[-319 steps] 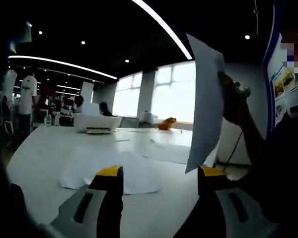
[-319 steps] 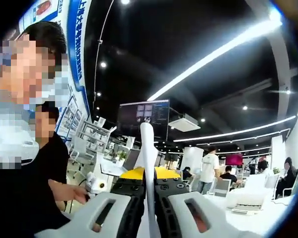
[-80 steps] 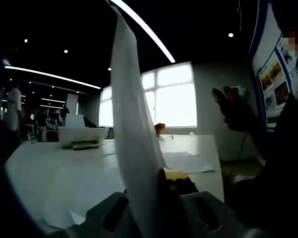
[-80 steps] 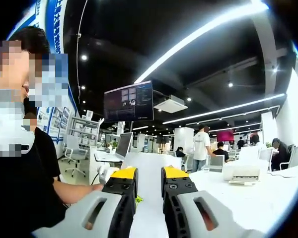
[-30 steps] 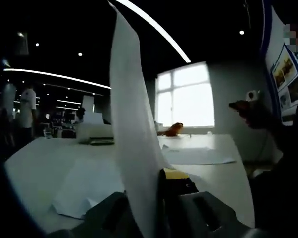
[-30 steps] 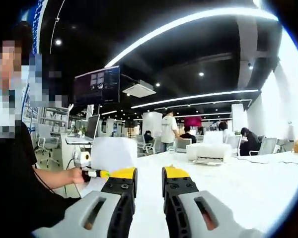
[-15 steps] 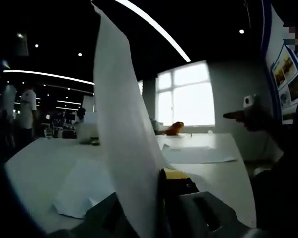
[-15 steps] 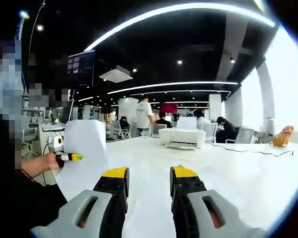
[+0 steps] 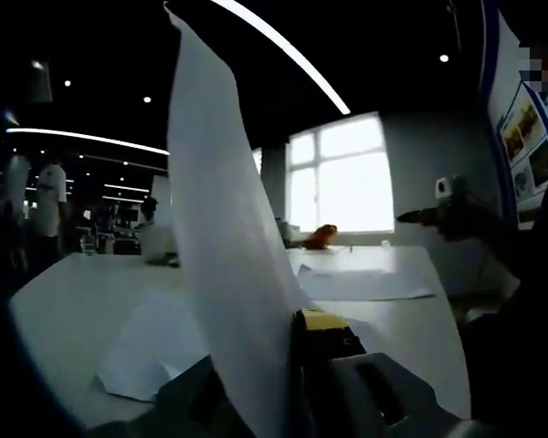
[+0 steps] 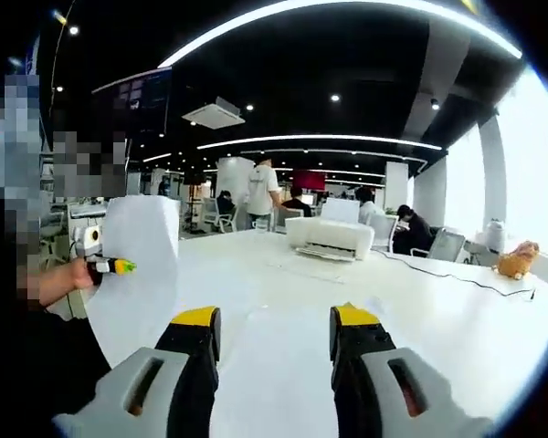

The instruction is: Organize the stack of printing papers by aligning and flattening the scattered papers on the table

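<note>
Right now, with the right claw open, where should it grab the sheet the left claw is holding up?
Probably the free upper corner of the held sheet, coming from its open side, opposite the left claw. The sheet stands upright and edge-on, so a thin pinch across the edge suits the open right claw.

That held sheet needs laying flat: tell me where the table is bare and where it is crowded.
Free: the white table between the right gripper and the printer, out to the cable. Also bare in the left gripper view beside the loose sheets. Crowded: those sheets, more paper near the window, and the held sheet in the left gripper.
</note>
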Available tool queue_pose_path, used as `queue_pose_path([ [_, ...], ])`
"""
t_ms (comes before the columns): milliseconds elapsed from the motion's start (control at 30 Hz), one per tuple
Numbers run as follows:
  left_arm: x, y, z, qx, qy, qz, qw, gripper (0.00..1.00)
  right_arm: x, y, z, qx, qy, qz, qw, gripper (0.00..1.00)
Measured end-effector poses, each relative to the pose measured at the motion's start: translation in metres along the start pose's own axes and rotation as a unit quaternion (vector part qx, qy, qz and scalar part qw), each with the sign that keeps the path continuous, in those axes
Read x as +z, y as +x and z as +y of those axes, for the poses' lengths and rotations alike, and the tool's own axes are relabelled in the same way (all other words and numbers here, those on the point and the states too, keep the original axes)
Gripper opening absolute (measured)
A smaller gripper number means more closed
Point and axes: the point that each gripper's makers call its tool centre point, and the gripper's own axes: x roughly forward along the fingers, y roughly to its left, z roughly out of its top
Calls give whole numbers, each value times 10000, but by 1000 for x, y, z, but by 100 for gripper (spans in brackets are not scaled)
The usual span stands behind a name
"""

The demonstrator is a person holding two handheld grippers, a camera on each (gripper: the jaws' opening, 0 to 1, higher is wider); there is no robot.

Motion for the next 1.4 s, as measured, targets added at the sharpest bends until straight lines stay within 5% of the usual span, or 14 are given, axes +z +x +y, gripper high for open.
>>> queue_pose_path([
  [367,-1,0,1,13,1,29,10000,7,-23,42,-29,98,-396,899,9951,63],
  [1000,-5,0,-1,7,71,141,9999,6,-17,70,-49,-4,-523,1071,9929,62],
  [1400,-6,0,0,10,128,197,9997,6,-25,83,-38,115,-457,1283,9906,62],
])
